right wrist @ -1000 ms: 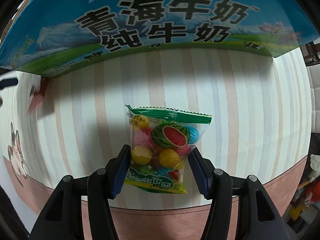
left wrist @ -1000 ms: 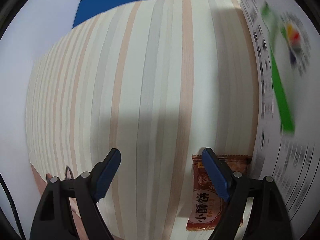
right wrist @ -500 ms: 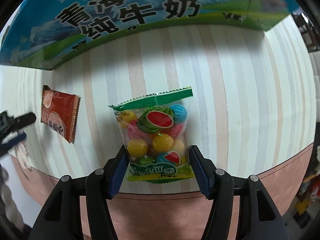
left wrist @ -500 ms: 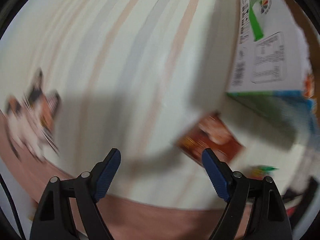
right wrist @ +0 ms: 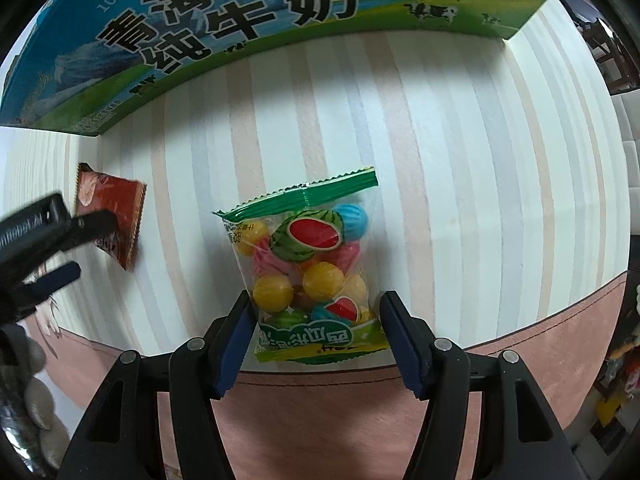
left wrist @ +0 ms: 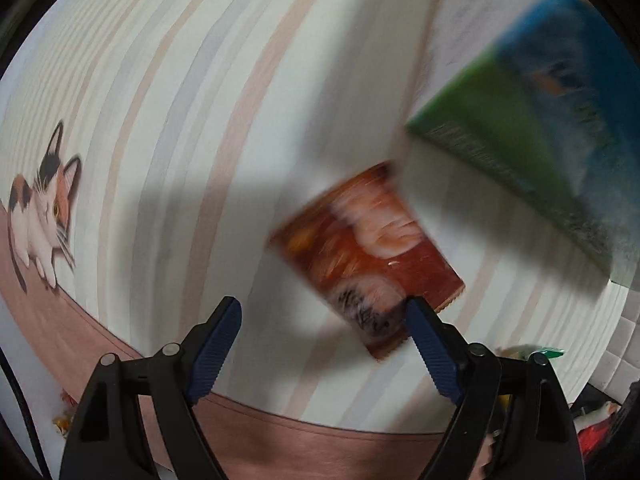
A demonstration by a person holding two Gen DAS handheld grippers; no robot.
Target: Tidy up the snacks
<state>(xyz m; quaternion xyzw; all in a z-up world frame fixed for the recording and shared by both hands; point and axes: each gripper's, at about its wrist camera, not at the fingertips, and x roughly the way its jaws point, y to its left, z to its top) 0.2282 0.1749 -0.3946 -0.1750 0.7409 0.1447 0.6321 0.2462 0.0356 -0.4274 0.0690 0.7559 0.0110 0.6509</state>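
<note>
two hand-held grippers hang over a striped tablecloth [right wrist: 460, 168] where the sorting of snacks looks barely begun: both packets in view lie loose on the cloth in front of the milk carton [right wrist: 248, 28], and neither has been lifted or put anywhere. the right gripper [right wrist: 316, 332] points down over the candy bag [right wrist: 312, 272], a clear packet with a green seal that lies just in front of the carton; the jaws stand apart on either side of its lower end, the left pad right at the bag's edge and the right pad clear of it, so nothing is clamped. the left gripper [left wrist: 324, 344] is opening, with nothing pinched; the red snack packet [left wrist: 368, 252] lies off the carton's left corner, its lower corner beside one pad, blurred in this view. the carton's side reads "100%" and, in large black characters, "青海牛奶 纯牛奶", above a picture of grazing cows. the candy bag shows a watermelon picture and coloured balls; its green label is upside down and cannot be read. a cat drawing [left wrist: 40, 216] sits far to the carton's left. both packets remain to be picked up and sorted.
</note>
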